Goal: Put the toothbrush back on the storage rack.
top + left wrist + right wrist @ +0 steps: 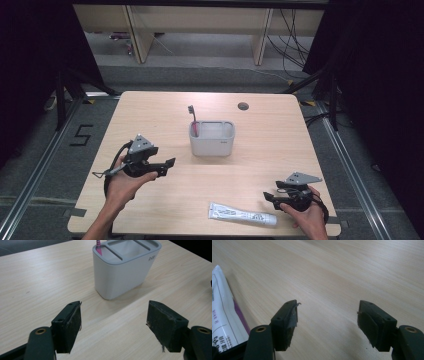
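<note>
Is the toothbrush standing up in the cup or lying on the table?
Standing up. The toothbrush pokes out of the cup, at its left end, bristles on top, pink handle down inside.

We see a light grey holder (212,138) standing upright near the middle of the wooden table. It is a box with rounded corners, and bars across its open top split it into slots. A toothbrush (193,120) stands in the slot at its left end. Its pink handle goes down inside, and its dark head sticks up above the rim. A white toothpaste tube (242,214) lies flat near our edge of the table, well apart from the holder.
</note>
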